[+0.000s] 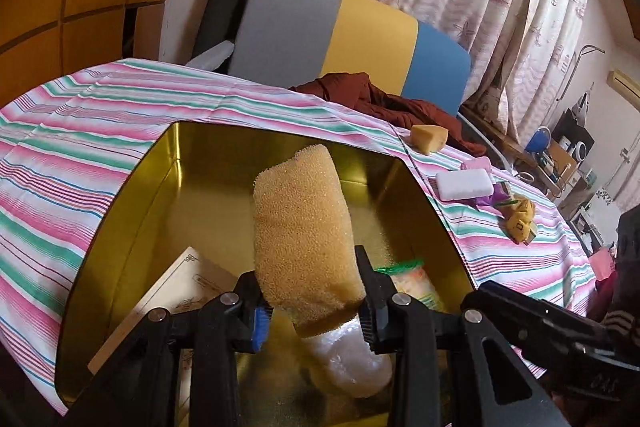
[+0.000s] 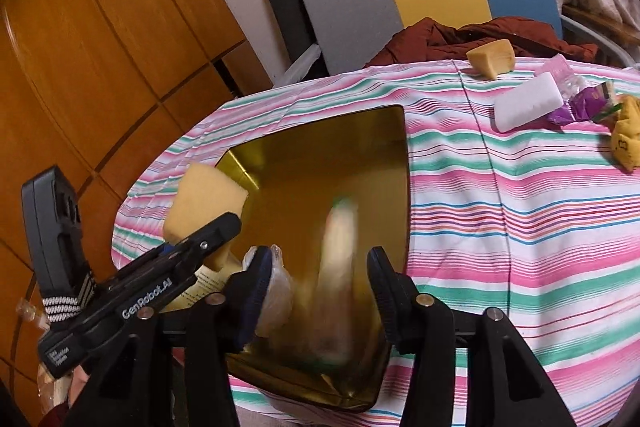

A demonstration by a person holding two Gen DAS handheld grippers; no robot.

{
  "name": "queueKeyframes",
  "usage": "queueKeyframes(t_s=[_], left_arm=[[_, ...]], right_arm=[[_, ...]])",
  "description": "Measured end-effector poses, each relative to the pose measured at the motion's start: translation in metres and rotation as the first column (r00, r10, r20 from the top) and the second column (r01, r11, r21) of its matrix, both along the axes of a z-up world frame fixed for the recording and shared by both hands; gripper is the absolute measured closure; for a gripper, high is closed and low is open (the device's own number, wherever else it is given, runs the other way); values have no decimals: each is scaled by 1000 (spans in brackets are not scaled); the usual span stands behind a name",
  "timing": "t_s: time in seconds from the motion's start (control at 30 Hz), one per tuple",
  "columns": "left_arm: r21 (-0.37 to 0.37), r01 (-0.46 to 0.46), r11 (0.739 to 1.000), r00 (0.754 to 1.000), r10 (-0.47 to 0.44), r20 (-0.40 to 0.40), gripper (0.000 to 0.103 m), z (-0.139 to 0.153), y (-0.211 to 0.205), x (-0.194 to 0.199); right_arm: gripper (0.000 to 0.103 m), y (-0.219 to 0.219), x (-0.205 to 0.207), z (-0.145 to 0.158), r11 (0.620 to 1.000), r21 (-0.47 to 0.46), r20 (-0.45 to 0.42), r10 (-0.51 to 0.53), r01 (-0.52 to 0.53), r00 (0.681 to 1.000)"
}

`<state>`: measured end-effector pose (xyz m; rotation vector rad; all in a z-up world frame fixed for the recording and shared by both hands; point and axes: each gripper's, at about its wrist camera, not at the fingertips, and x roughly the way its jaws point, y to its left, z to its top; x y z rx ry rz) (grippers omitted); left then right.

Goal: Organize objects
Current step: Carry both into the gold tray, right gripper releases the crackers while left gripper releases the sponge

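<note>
Packing step: my left gripper (image 1: 310, 303) pinches a sponge (image 1: 302, 227) above the gold tin (image 1: 120, 211). My right gripper (image 2: 320, 287) is spread around a blurred packet (image 2: 338, 267), apparently dropping. Next, I lower and release the sponge.

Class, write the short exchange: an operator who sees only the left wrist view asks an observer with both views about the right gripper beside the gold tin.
Operator: Past my sponge I only see the right gripper from the side. Is it open?
Observer: Yes. Its jaws stand apart and the pads press on nothing.
Operator: Is anything between them?
Observer: A pale packet with a green top, blurred, lies between the jaws over the gold tin, touching neither pad.
</note>
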<state>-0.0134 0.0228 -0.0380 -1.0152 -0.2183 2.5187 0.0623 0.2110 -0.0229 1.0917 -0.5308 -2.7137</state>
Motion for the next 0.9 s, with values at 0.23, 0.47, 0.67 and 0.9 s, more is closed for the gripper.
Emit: queueKeyframes(t_s=[0.23, 0.47, 0.67, 0.9], left_arm=[[-6, 17, 1000, 1000, -17, 8, 67, -1, 6, 0], [-31, -24, 999, 1000, 24, -18, 38, 6, 5, 3], [-24, -90, 996, 993, 88, -81, 37, 17, -5, 10], [-18, -117, 993, 990, 115, -85, 37, 21, -7, 12]], right_arm=[[41, 3, 4, -1, 1000, 2, -8, -11, 11, 1000], [39, 9, 8, -1, 999, -15, -9, -29, 28, 1000], [38, 14, 10, -2, 999, -26, -11, -40, 40, 999], [37, 20, 12, -3, 997, -34, -8, -63, 63, 998]])
